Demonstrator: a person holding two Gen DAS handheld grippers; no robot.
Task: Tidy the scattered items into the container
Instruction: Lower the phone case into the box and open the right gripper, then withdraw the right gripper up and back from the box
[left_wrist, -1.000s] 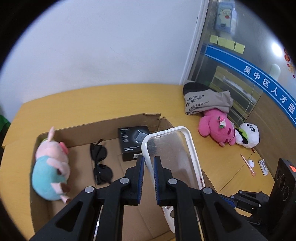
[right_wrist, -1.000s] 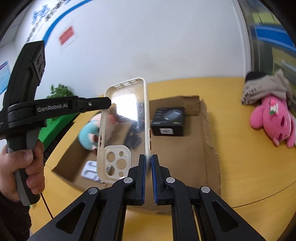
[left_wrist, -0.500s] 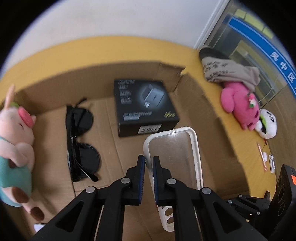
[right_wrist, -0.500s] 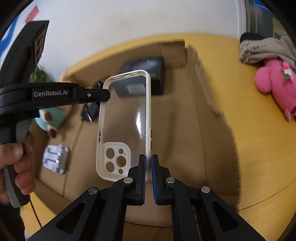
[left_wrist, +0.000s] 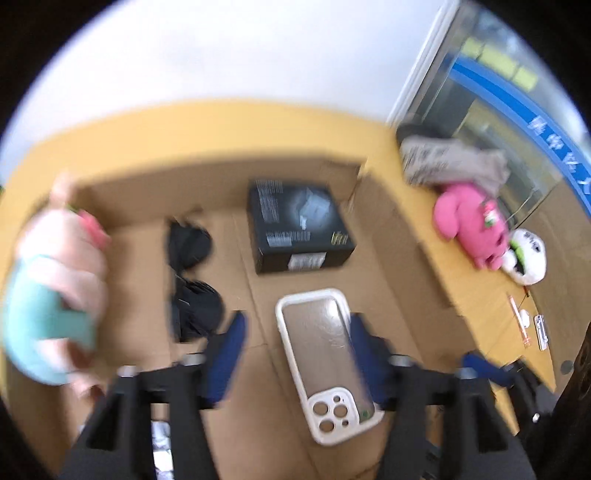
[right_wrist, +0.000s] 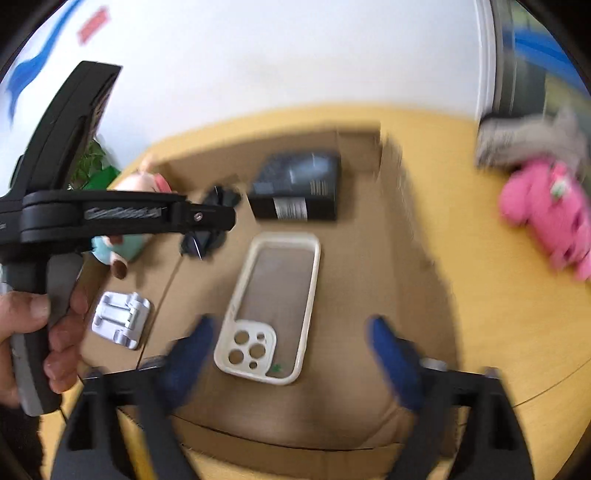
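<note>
Lying flat on the open brown cardboard box (left_wrist: 373, 206) floor: clear white-rimmed phone case (left_wrist: 325, 354), between the opening jaws of left gripper (left_wrist: 295, 354) and right gripper (right_wrist: 291, 354), neither touching it. Pink plush toy (left_wrist: 469, 229), panda plush (left_wrist: 528, 254) and grey cloth bundle (left_wrist: 450, 158) remain on the yellow table (left_wrist: 480, 295).

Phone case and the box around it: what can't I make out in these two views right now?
- Phone case: lying flat or still dropping, motion blur in both views.
- Black box: label print, blurred.
- Sunglasses: right wrist view, mostly behind the left tool.
- Small items on the table: left wrist view, too small.
- Cardboard box: near wall, behind the right tool.
</note>
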